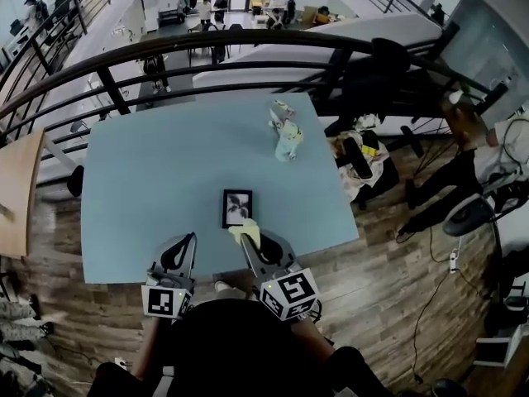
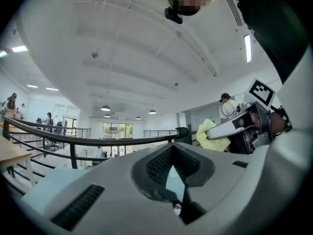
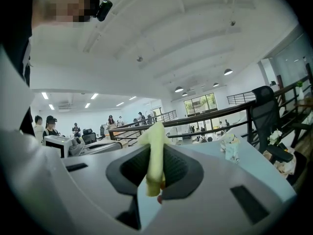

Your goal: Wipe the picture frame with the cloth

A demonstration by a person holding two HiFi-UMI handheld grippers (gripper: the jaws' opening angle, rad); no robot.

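Observation:
A black picture frame [image 1: 237, 208] lies flat on the light blue table [image 1: 157, 180], near its front edge. My right gripper [image 1: 248, 236] is shut on a yellow cloth [image 1: 246, 233], which hangs just in front of the frame's near edge. In the right gripper view the cloth [image 3: 156, 141] sticks up, pinched between the jaws of the right gripper [image 3: 157, 163]; the frame is hidden there. My left gripper [image 1: 188, 241] is held left of the frame, its jaws together and holding nothing. The left gripper view shows the left gripper [image 2: 172, 151], with the cloth [image 2: 212, 134] at right.
A small pale figurine [image 1: 285, 136] stands at the table's far right, also visible as the figurine [image 3: 231, 149] in the right gripper view. A dark railing [image 1: 248, 48] runs behind the table. A cluttered chair [image 1: 360, 154] is at the right, a wooden tabletop [image 1: 16, 188] at the left.

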